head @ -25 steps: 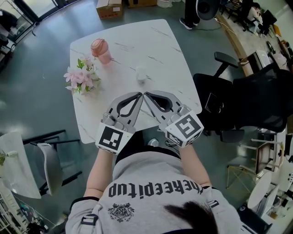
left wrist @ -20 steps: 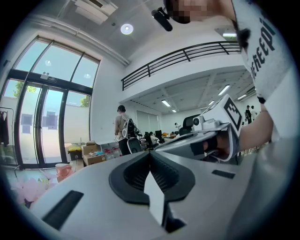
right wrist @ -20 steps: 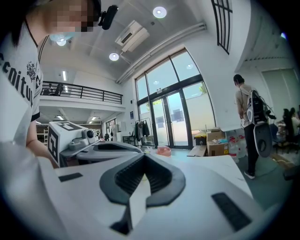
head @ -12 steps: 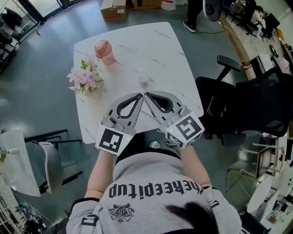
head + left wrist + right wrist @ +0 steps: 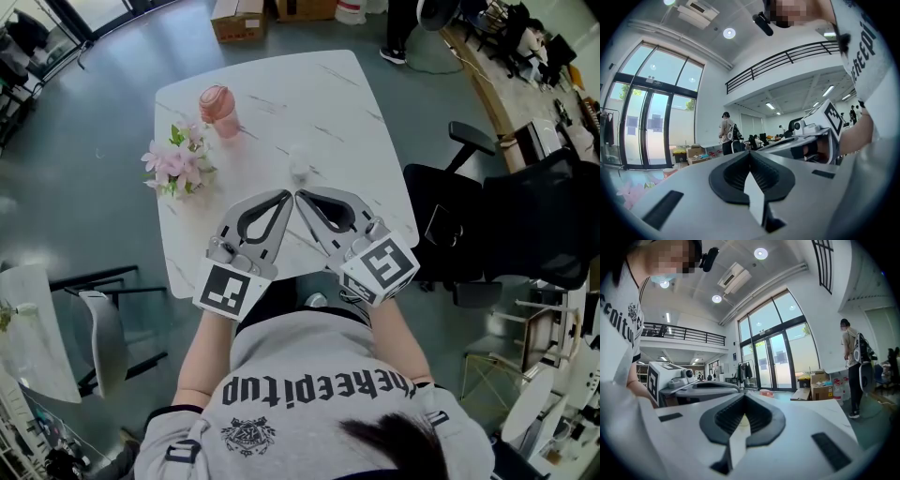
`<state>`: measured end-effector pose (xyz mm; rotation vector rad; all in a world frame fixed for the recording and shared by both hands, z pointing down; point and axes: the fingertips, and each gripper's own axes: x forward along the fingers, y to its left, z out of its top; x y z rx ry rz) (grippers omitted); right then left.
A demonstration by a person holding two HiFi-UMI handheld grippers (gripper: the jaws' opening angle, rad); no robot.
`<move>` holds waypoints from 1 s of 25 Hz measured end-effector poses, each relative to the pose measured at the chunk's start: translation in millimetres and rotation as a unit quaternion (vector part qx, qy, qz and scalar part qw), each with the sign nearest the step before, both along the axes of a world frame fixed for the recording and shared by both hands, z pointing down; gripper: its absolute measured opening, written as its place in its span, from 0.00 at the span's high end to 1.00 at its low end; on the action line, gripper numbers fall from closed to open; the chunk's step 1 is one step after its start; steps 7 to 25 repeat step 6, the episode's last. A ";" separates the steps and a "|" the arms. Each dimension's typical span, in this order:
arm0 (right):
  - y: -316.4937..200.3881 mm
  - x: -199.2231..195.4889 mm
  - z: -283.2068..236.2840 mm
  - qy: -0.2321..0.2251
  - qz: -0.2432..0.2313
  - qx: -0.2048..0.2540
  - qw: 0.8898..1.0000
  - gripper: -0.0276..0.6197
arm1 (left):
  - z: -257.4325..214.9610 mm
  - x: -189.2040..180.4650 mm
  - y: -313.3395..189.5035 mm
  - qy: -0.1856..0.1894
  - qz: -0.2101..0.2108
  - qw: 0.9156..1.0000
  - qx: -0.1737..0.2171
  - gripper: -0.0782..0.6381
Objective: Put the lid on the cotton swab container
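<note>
We've got both claws low over the near edge of the table [image 5: 366, 122], pointing level, tips angled in until they almost touch. The left claw [image 5: 285, 196] is fully closed. Its own view shows the two jaws meeting at the tip of the left claw [image 5: 750, 153] with nothing between them. It's the same with the right claw [image 5: 302, 198]: looking along the right claw [image 5: 744, 396], the jaws are pressed together and hold nothing.

The container [image 5: 300, 167] is the small pale thing standing on the table just ahead of the two tips, a touch to the right claw's side and clear of both. Further out, ahead and left of the left claw, sit the flowers [image 5: 174, 161], with a pink cup [image 5: 217, 107] beyond them.

Which step is this? The container is too small and washed out for us to say whether the lid is on it, and we can't pick out a loose lid anywhere on the table. So it reads two ways. The claws may be gathered in front of an open container with the lid somewhere we can't see, or they may be drawn back from a container already capped.

As for the next move, we can only say that closed jaws can't take hold of anything, so any grasp would need them parted.
</note>
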<state>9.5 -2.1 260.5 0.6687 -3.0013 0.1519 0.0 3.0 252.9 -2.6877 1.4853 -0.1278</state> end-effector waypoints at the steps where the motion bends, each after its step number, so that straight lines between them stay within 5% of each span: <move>1: -1.1 -1.3 -0.7 0.000 -0.001 0.000 1.000 0.94 | -1.2 -1.3 -1.3 0.000 -0.001 1.000 0.002 0.87; 25: -6.9 -7.6 -5.7 -0.001 -0.002 0.005 1.000 0.94 | -7.7 -7.5 -7.3 0.003 -0.004 1.000 0.009 0.87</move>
